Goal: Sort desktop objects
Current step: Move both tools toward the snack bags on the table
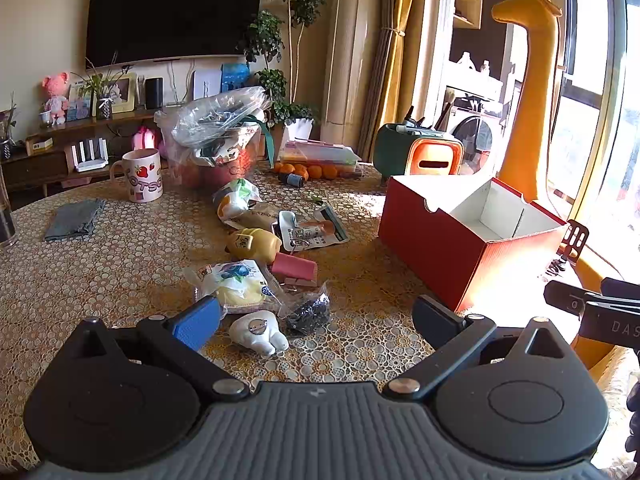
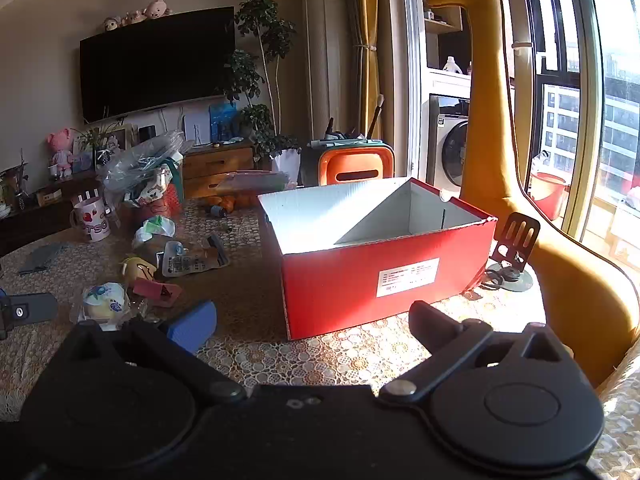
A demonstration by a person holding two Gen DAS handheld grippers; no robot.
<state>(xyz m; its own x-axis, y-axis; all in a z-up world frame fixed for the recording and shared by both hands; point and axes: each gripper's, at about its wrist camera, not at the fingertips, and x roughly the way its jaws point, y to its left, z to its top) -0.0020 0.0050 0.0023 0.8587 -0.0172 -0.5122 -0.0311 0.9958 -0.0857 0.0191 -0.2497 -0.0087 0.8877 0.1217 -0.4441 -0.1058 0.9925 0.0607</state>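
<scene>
Two hand-held grippers are seen poised over a cluttered counter [image 1: 100,264] covered in a gold lace-patterned cloth, with no sorting step yet begun by the look of it. The left gripper [image 1: 318,318] is held with jaws spread wide and nothing between them; just ahead of it lie a small white rounded figurine [image 1: 258,332], a clear packet of dark beads [image 1: 308,312] and a blue-printed plastic snack pack [image 1: 234,286]. The right gripper [image 2: 312,326] is likewise held wide and empty, with an open red cardboard box with a white lining [image 2: 384,276] directly ahead of it. A grasp on one of the near small items is judged the likely next move, followed by a carry across to the box. Beyond, a wall-mounted television [image 1: 172,14], potted plants and a tall yellow giraffe toy [image 1: 528,92] by the sunlit window are visible.
</scene>
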